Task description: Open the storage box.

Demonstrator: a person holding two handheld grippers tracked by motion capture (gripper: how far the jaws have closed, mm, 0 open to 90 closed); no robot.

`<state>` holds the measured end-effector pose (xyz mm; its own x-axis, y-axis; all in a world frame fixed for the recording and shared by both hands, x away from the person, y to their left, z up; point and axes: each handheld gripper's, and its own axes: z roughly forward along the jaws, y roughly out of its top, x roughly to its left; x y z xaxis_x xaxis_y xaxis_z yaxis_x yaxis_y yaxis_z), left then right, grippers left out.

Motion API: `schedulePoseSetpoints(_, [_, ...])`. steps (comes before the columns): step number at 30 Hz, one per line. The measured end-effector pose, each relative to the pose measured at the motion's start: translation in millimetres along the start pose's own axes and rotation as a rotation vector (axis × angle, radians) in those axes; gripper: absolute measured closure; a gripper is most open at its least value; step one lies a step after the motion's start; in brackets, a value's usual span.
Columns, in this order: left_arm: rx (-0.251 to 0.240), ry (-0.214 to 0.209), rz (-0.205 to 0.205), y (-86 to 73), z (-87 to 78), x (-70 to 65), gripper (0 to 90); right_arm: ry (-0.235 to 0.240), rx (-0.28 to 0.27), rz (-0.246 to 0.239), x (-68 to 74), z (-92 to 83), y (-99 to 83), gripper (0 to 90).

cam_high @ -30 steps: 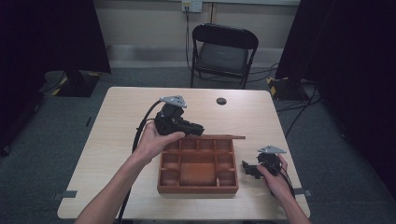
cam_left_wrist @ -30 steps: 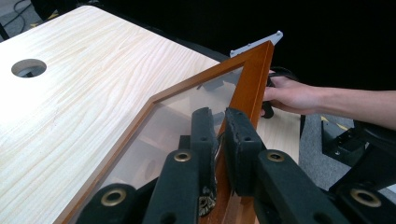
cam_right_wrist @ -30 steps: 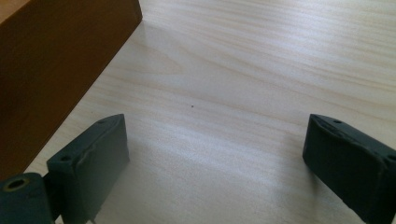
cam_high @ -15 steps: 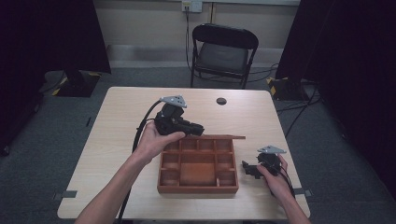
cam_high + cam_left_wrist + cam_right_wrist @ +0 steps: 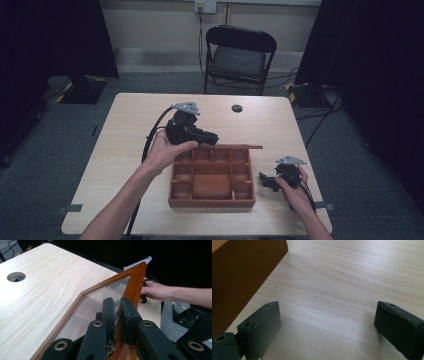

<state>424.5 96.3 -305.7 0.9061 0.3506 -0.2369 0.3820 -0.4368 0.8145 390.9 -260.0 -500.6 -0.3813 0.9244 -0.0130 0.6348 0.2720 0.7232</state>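
A brown wooden box (image 5: 212,202) with several compartments sits on the table's near middle. Its glass-paned lid (image 5: 241,147) stands raised at the far edge, seen edge-on. My left gripper (image 5: 212,137) is shut on the lid's wooden frame (image 5: 135,281), with the jaws clamped on it from either side (image 5: 117,304). The glass pane (image 5: 92,306) slopes away to the left. My right gripper (image 5: 265,180) rests on the table just right of the box, open, with bare tabletop between its jaws (image 5: 327,323). The box's side wall (image 5: 242,272) is at the left of the right gripper view.
A round cable hole (image 5: 237,108) lies in the light wooden table (image 5: 125,140) beyond the box. A black folding chair (image 5: 240,55) stands behind the table. The person's right hand (image 5: 157,291) shows past the lid.
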Motion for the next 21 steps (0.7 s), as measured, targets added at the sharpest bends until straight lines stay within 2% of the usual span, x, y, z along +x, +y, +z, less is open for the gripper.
schedulePoseSetpoints(21, [0.000,0.001,0.005,-0.6,0.3,-1.0,82.7,0.000,0.000,0.000,0.0,0.0,0.0,6.1])
